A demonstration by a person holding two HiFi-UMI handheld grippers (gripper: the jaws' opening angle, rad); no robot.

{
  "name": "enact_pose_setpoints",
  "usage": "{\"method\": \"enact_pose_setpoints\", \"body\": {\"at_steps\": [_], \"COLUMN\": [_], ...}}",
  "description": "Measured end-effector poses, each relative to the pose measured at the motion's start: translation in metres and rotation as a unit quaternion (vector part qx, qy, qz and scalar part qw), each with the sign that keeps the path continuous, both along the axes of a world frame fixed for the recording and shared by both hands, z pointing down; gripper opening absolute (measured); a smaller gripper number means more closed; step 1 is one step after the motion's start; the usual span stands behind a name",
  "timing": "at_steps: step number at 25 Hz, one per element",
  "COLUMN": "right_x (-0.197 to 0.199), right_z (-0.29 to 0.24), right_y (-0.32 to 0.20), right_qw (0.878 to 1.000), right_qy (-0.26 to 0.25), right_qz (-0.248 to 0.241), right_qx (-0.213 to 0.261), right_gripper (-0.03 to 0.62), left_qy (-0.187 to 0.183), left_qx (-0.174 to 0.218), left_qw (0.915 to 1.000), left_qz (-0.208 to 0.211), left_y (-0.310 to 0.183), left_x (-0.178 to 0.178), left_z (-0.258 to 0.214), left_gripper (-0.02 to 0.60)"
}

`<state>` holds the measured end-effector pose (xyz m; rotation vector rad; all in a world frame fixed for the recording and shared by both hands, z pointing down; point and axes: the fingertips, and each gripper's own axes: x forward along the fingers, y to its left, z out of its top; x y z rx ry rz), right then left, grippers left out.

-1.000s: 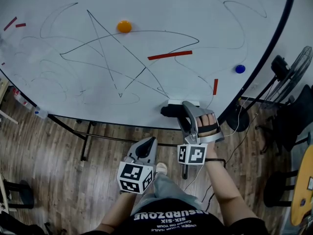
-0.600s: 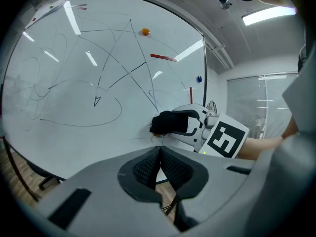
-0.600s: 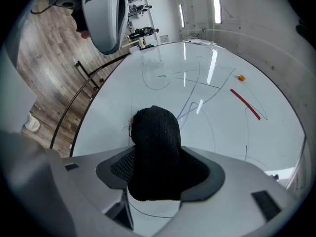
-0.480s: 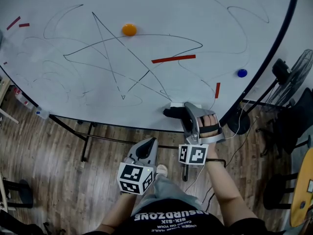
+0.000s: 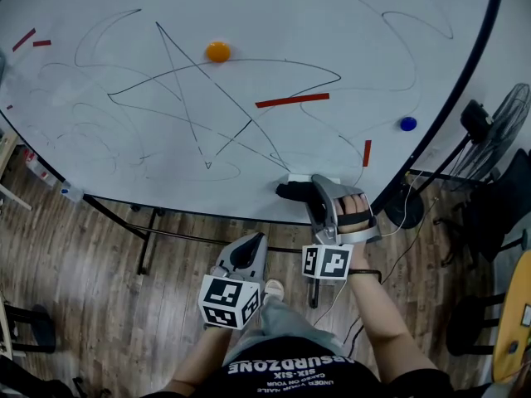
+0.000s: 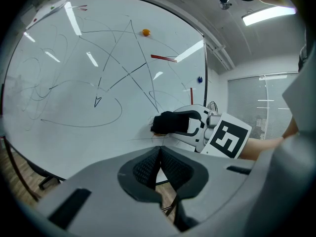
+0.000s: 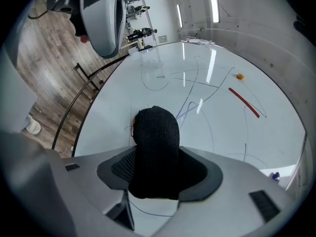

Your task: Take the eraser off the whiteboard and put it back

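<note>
Right gripper (image 7: 158, 171) fingers (image 7: 122, 167) newly tightened around black eraser (image 7: 155, 132) against whiteboard (image 7: 207, 107); left gripper (image 6: 159, 169) fingers (image 6: 145, 171) clenched, empty.

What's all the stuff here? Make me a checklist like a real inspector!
Surface: whiteboard, covered in black pen scribbles.
Job's things: black eraser, against the board near its lower edge.
Clutter: orange magnet, blue magnet, red strips on the board.
Grippers: right gripper jaws have just been closing and now grip the eraser between them; left gripper shut, empty, back from the board.
Cables: thin cable by the board's stand.
Surroundings: wooden floor, fan at the right.
</note>
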<state>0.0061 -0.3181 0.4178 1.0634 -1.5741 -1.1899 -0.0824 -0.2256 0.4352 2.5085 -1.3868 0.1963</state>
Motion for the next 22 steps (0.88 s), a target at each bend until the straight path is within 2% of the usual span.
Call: {"method": "enact_pose_setpoints", "body": {"at_steps": [22], "right_x": [0.003], "right_z": [0.003], "right_y": [0.024], "right_qw": [0.998], "right_qy": [-0.050], "right_qz": [-0.011], "right_qx": [-0.026], "right_gripper": [0.232], "left_qy": [-0.002], "left_qx": [0.003], "left_qw": [1.0000], "left_qz": [-0.001], "left_y": [0.011], "left_x": [0.003], "left_z": [-0.001], "left_gripper": [0.007]}}
